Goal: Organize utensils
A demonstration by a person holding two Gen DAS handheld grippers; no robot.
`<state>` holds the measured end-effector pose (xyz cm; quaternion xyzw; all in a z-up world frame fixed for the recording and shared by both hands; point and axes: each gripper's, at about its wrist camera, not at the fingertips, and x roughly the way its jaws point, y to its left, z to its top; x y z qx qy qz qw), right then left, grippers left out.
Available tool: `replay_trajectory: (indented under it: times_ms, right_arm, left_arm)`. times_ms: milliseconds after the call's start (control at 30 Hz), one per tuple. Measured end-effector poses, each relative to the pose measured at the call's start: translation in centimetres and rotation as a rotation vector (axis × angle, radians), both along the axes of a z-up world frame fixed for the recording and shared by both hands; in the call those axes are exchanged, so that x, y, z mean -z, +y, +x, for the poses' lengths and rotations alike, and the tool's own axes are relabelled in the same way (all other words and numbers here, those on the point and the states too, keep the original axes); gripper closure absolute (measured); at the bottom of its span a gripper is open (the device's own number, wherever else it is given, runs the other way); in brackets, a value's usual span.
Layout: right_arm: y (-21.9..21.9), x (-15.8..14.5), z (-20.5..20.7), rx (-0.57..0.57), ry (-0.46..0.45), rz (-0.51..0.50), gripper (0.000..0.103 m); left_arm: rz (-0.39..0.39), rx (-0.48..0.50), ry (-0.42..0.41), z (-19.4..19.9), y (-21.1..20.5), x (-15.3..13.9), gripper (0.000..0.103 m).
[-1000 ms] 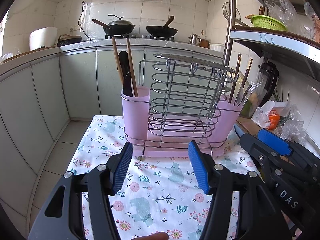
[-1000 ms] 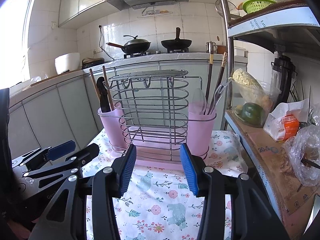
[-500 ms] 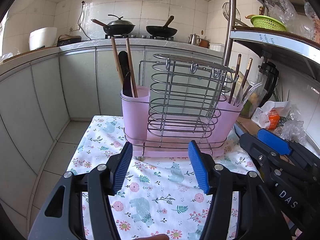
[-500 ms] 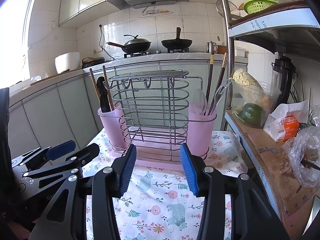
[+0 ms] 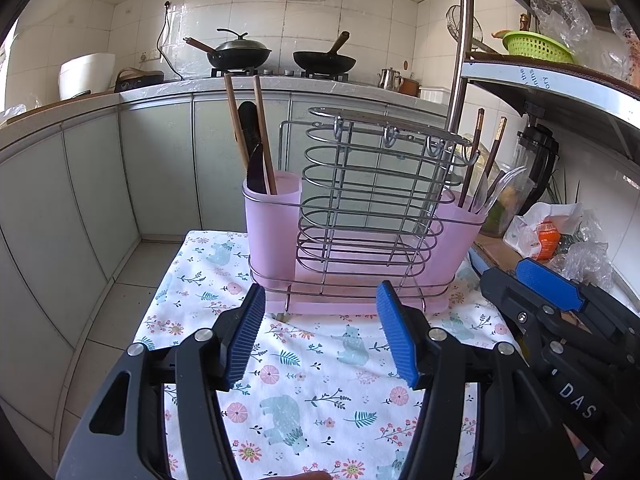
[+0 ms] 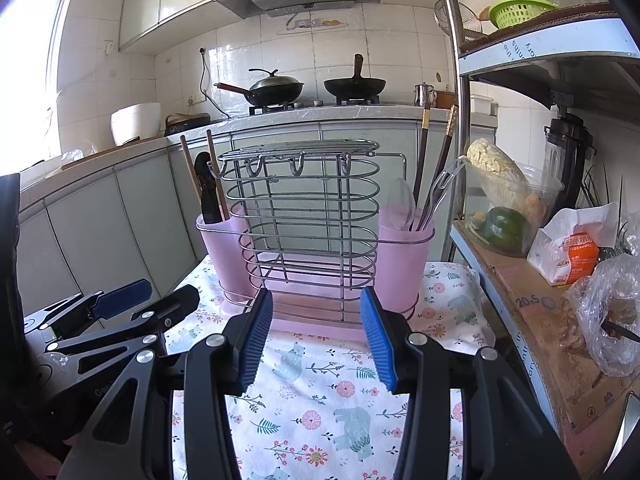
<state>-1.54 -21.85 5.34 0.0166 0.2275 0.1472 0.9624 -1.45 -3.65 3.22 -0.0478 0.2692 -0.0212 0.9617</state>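
A wire utensil rack (image 5: 362, 216) (image 6: 308, 236) with pink cups stands on a floral tablecloth (image 5: 320, 392) (image 6: 320, 392). Its left cup (image 5: 272, 224) (image 6: 222, 252) holds wooden chopsticks (image 5: 260, 132) and a black knife (image 5: 256, 168). Its right cup (image 5: 456, 236) (image 6: 404, 248) holds dark chopsticks (image 6: 424, 152) and clear plastic cutlery (image 5: 500, 188) (image 6: 400, 204). My left gripper (image 5: 320, 340) is open and empty in front of the rack. My right gripper (image 6: 316, 336) is open and empty, also in front of it.
A metal shelf post (image 5: 458, 72) rises right of the rack. The shelf holds a vegetable container (image 6: 508, 208), an orange-labelled bag (image 6: 572, 248) and plastic bags (image 6: 612, 320). Kitchen cabinets (image 5: 100, 184) and a stove with woks (image 5: 240, 54) lie behind.
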Motion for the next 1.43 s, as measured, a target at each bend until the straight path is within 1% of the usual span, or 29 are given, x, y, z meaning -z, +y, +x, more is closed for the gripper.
replay_trajectory:
  times_ms: [533, 1433]
  right_arm:
    - [-0.2, 0.3, 0.1, -0.001, 0.007, 0.001, 0.058]
    - [-0.4, 2.2, 1.7, 0.002, 0.061, 0.001, 0.058]
  left_arm:
    - [0.005, -0.006, 0.004, 0.1, -0.1, 0.0, 0.045]
    - [0.007, -0.018, 0.050, 1.5, -0.5, 1.7, 0.045]
